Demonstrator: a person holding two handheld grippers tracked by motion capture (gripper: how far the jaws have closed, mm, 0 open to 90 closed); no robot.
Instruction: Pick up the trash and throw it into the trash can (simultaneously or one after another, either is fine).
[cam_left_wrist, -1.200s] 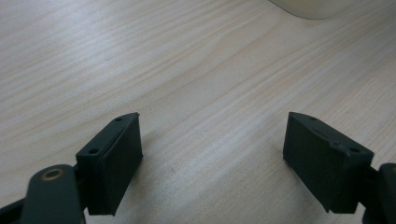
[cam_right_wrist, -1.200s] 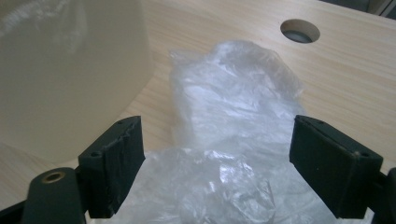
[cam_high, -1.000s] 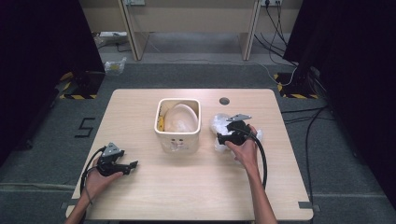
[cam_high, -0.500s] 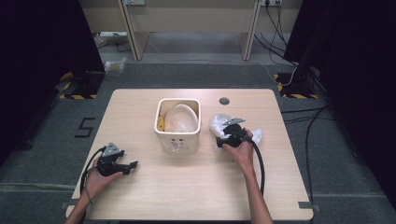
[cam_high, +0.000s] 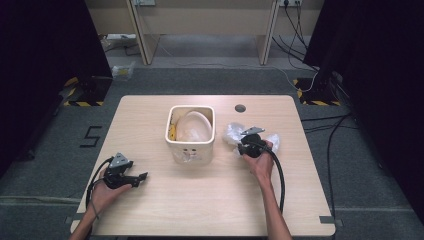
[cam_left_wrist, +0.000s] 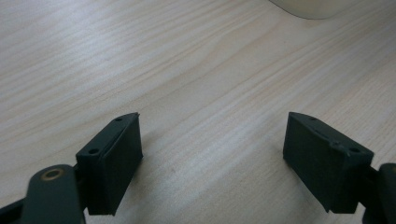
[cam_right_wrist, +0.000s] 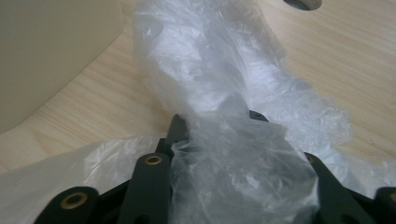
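A crumpled clear plastic bag (cam_high: 270, 140) lies on the wooden table (cam_high: 210, 200), right of a cream square bin (cam_high: 190, 146). My right gripper (cam_high: 243, 142) rests on the bag. In the right gripper view my right gripper (cam_right_wrist: 215, 119) is shut on a bunch of the plastic bag (cam_right_wrist: 219, 84), and film drapes over both jaws. The bin's wall (cam_right_wrist: 51, 51) stands at the left of that view. My left gripper (cam_high: 141, 177) sits near the table's front left, open. Its jaws (cam_left_wrist: 212, 135) are wide apart over bare wood, with nothing between them.
The bin holds a pale liner and something yellow (cam_high: 172, 132) along its left wall. A round cable hole (cam_high: 240, 108) is in the table behind the bag. Cables trail from both grippers toward the front edge. Dark floor surrounds the table.
My right gripper has shifted slightly toward the front of the table with the bag in it. The left gripper has stayed where it was.
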